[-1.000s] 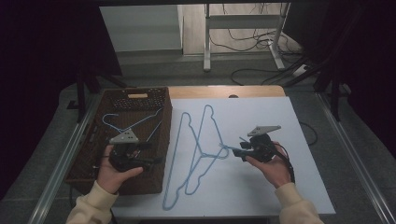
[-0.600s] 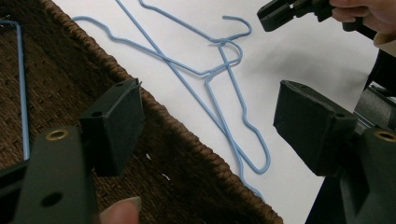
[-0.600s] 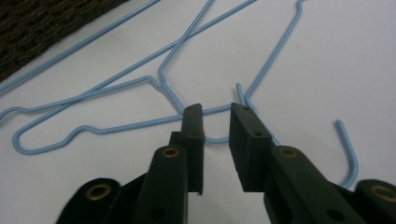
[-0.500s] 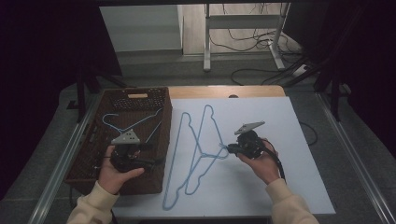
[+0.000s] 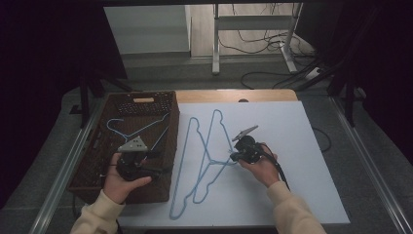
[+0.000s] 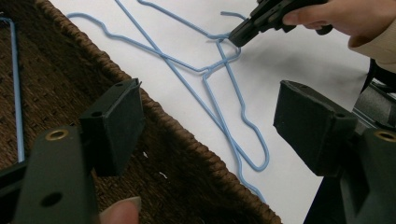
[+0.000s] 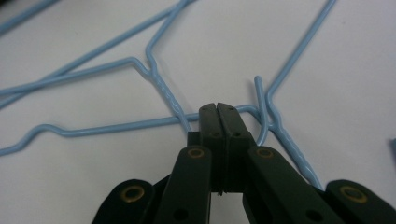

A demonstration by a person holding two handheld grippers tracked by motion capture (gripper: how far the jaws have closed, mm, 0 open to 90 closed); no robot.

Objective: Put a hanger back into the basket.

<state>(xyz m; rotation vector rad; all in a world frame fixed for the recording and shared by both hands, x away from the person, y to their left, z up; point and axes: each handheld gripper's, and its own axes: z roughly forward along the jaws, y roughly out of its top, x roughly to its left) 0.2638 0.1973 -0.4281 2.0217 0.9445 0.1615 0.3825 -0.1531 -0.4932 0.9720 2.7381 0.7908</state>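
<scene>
A white tabletop (image 5: 302, 146) carries the work, and a dark brown wicker basket (image 5: 97, 161) sits along its left side, partly over the edge. Inside the basket lies one light-blue wire hanger (image 5: 139, 129), resting on the woven floor. On the white surface just right of the basket lie two more blue wire hangers (image 5: 195, 165), overlapping each other, their hooks crossing near the middle of the tabletop and their long shoulders running away toward the basket's rim.

The right tool (image 5: 234, 157), held in the person's right hand (image 5: 260, 168), is down at the spot where the hooks cross. Its jaws have just been closing and now stand pressed together; in the right gripper view they meet on the curved wire of one hanger hook (image 7: 247, 109), which passes under their tips, with the twisted necks of both hangers just beside them. From the left gripper view the same tool (image 6: 236, 36) meets the wire at the crossing.

The left tool (image 5: 156, 163) is held in the left hand (image 5: 119, 183) above the basket's near right part. Its jaws are spread wide with nothing between them, and the basket's braided rim (image 6: 187, 135) runs below them.
</scene>
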